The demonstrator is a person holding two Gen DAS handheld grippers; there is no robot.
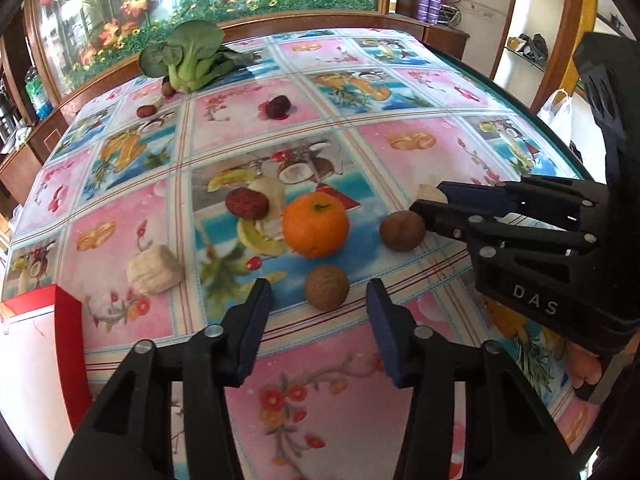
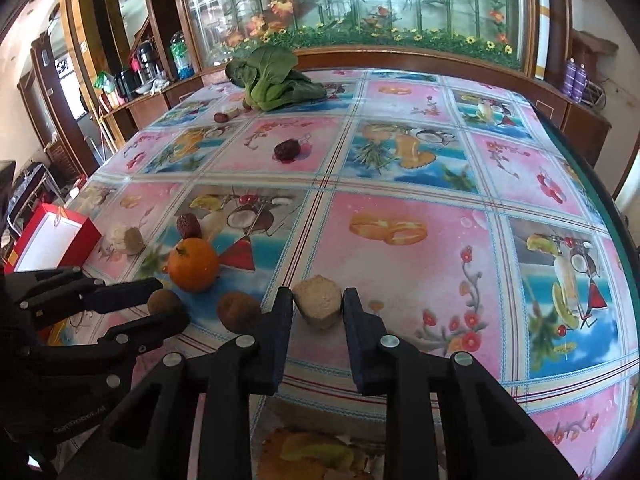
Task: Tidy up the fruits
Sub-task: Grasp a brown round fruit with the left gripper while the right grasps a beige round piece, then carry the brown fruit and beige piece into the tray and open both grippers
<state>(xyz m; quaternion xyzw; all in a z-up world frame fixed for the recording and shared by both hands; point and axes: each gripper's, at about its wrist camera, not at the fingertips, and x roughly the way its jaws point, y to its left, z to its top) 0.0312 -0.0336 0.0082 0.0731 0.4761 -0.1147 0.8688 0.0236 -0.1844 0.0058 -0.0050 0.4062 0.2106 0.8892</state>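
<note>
The left gripper (image 1: 320, 304) stands wide open and holds nothing, with a small round brown fruit (image 1: 327, 287), perhaps a longan or a small kiwi, lying on the table just ahead between its fingertips. It looks light, firm and rough-skinned, so it should not slip, yet being round it may roll if a pad nudges it; taking it across its middle seems safest. The right gripper (image 2: 318, 310) is also open, its blue pads either side of a pale blocky chunk (image 2: 319, 302) with a coarse, fibrous face, not visibly clamped on it. That piece looks stiff and light, and its flat sides offer an easy hold. Beside it lies a second brown fruit (image 2: 239, 311), touching nothing. Just beyond sits a mandarin orange (image 1: 315, 224), heavier, smooth and slightly soft, best held gently at its widest part. A wrinkled red date (image 1: 246, 202) rests behind it, and another pale chunk (image 1: 155, 269) lies off to the left near a red box (image 1: 68, 312). Farther off are a dark red date (image 1: 277, 106), two small reddish fruits (image 1: 145, 111) and a head of bok choy (image 1: 188, 56). The tablecloth (image 1: 420, 152) is glossy plastic printed with fruit, likely slick, so round things may skid. Behind stands a wooden cabinet with a glass flower panel (image 2: 360, 4)
</note>
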